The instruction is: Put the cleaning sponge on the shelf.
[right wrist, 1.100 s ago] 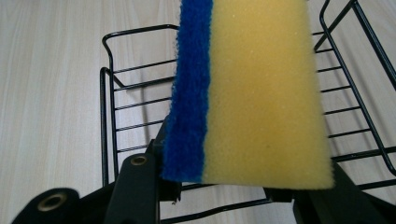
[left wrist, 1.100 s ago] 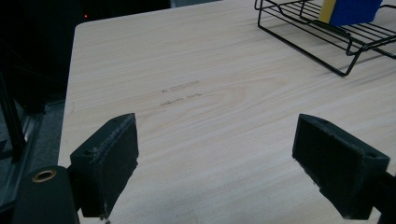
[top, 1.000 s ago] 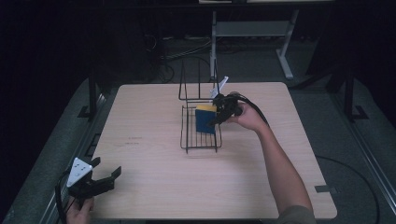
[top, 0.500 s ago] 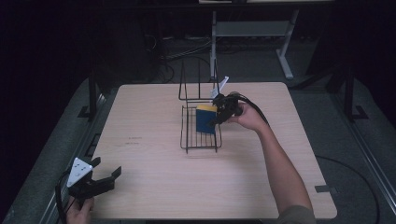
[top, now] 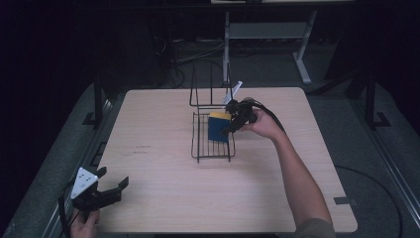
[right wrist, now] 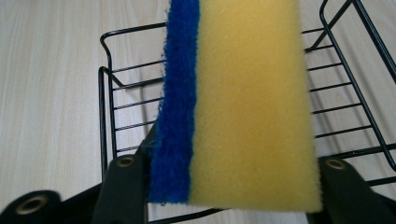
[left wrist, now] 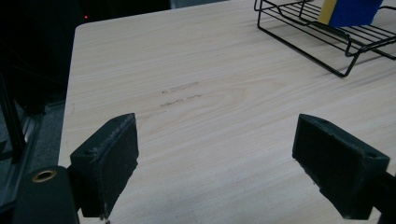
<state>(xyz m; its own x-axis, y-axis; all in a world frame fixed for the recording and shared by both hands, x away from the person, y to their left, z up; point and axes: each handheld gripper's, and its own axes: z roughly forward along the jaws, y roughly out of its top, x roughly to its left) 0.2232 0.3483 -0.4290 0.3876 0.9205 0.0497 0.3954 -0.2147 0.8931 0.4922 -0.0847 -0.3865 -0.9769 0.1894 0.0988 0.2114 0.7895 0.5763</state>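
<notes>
- The sponge (right wrist: 238, 102) is a thick yellow foam block with a fuzzy blue scrub layer on one face; in my right gripper view it stands on end, blue side to the left.
- My right gripper (top: 236, 120) pinches the sponge, one jaw against the blue face and the other against the yellow.
- From the high view the sponge (top: 218, 127) sits over the far right part of the rack (top: 200, 146), blue face toward me, yellow edge on top.
- The rack is black wire, with a flat barred tray and a tall wire back at its far end; it stands around the middle of the table (top: 163, 198), a little to the far side.
- My left gripper (top: 110, 190) hovers at the table's near left corner, jaws spread wide with nothing between them; below them lies bare wood.
- The left half and the whole near side of the table are open board.
- In my left gripper view the rack (left wrist: 327, 42) lies well off, far right, and the table's left edge drops to dark floor.
</notes>
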